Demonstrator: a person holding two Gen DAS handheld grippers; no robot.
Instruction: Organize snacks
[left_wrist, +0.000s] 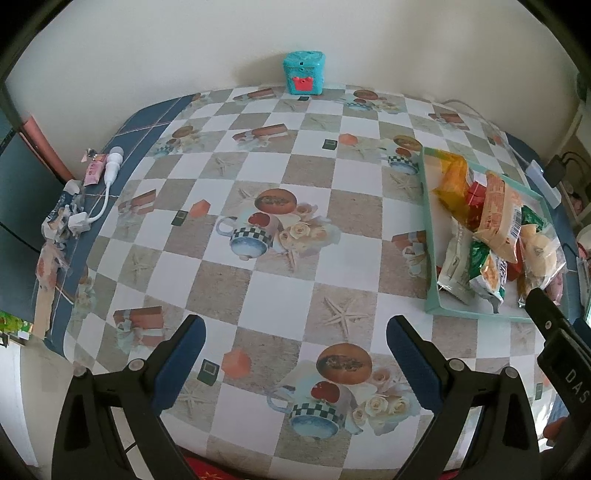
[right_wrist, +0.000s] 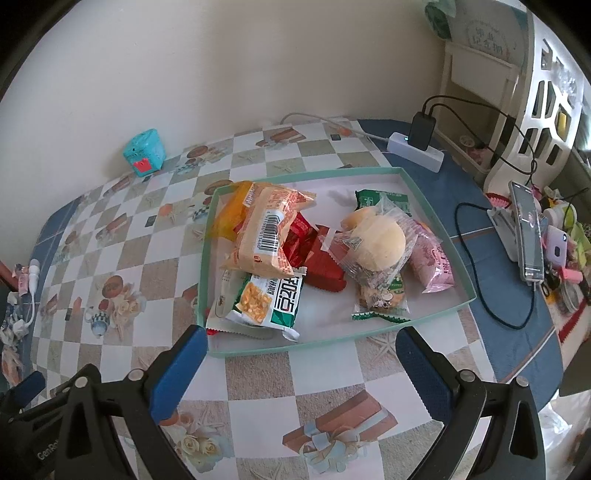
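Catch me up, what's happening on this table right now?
A person holds two grippers over a checkered tablecloth; both are open and empty. The snacks are all piled in a shallow green tray: a tan packet on top, red wrappers, a bun in clear wrap, a pink packet and a green-and-white packet. The right gripper sits just in front of the tray; the left gripper is over bare cloth beside it.

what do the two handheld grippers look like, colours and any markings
Both the left gripper and the right gripper have black plastic frames with silver pivot screws and blue padded fingers. Pale lettering marks the black body of each.
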